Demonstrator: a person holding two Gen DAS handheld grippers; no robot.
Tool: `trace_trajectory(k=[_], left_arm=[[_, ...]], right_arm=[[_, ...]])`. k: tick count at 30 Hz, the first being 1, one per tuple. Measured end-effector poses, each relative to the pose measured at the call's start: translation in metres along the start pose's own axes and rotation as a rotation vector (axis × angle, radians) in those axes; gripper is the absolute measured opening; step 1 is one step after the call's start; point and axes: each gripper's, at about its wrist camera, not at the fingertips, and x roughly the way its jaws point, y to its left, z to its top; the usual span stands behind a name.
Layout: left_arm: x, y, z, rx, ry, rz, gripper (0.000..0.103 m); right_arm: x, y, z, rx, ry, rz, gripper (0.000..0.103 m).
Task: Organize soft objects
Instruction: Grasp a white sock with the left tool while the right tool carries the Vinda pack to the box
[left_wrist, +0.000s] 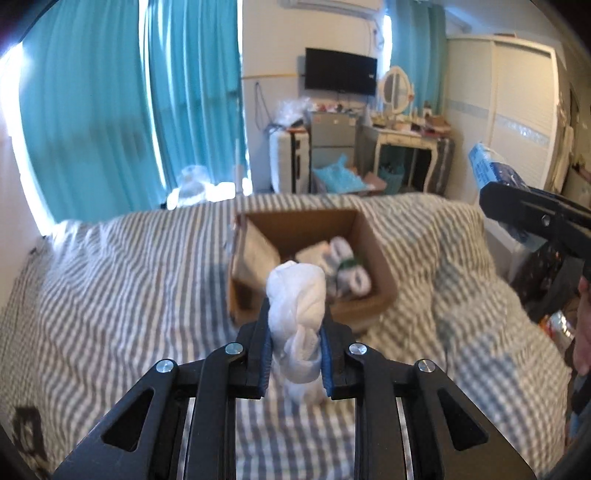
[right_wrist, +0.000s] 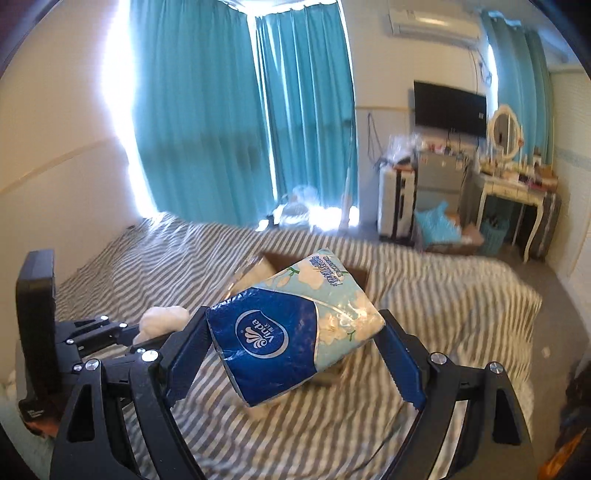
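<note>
A white sock bundle is gripped between blue pads of the black left claw. The tissue pack is printed dark blue and pale aqua with what may be white flowers. Grey-and-white stripes cover the bed; the cardboard box is brown, the curtains turquoise.

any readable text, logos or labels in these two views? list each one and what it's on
"Vinda": in the white oval logo on the blue end of the tissue pack, held upside down in the right tongs.
Small characters under the logo, and the blue print on the pack's floral end: too blurred to read.
No other readable text in either view.
</note>
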Motion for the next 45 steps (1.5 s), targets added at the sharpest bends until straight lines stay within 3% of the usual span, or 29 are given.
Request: trace_trajectory(k=[9,14,17,22,24,27,29,30,36,42,45], left_arm=[[0.078,0.002,0.058,0.02,0.019,-0.014,0.02],[0.129,-0.001,0.06,0.019,0.057,-0.022,0.021],[0.158,-0.002,0.055,0.019,0.084,0.007,0.027],[0.189,-0.001,0.05,0.017,0.111,-0.004,0.028],[0.194,-0.002,0.049,0.017,0.116,0.0,0.038],[0.19,-0.001,0.049,0.003,0.101,0.006,0.051],[0.184,-0.001,0.05,-0.001,0.082,0.009,0.065],[0.178,-0.001,0.05,-0.004,0.069,0.006,0.067],[0.142,-0.004,0.048,0.036,0.041,0.038,0.069],[0.068,0.0,0.045,0.056,-0.041,0.075,0.069],[0.017,0.002,0.049,0.078,-0.101,0.1,0.08]], right_arm=[[0.089,-0.032,0.054,0.007,0.028,-0.035,0.087],[0.151,-0.048,0.053,0.001,0.082,-0.03,0.087],[0.182,-0.055,0.046,0.002,0.111,-0.033,0.087],[0.218,-0.065,0.038,-0.011,0.141,-0.03,0.087],[0.226,-0.068,0.039,-0.001,0.141,-0.033,0.088],[0.234,-0.069,0.04,0.013,0.155,-0.019,0.09],[0.234,-0.067,0.04,0.003,0.155,-0.038,0.101],[0.231,-0.067,0.041,0.004,0.136,-0.055,0.103],[0.2,-0.071,0.052,0.05,0.106,-0.07,0.103],[0.12,-0.048,0.065,-0.03,0.062,-0.113,0.103],[0.077,-0.036,0.07,-0.058,0.052,-0.11,0.103]])
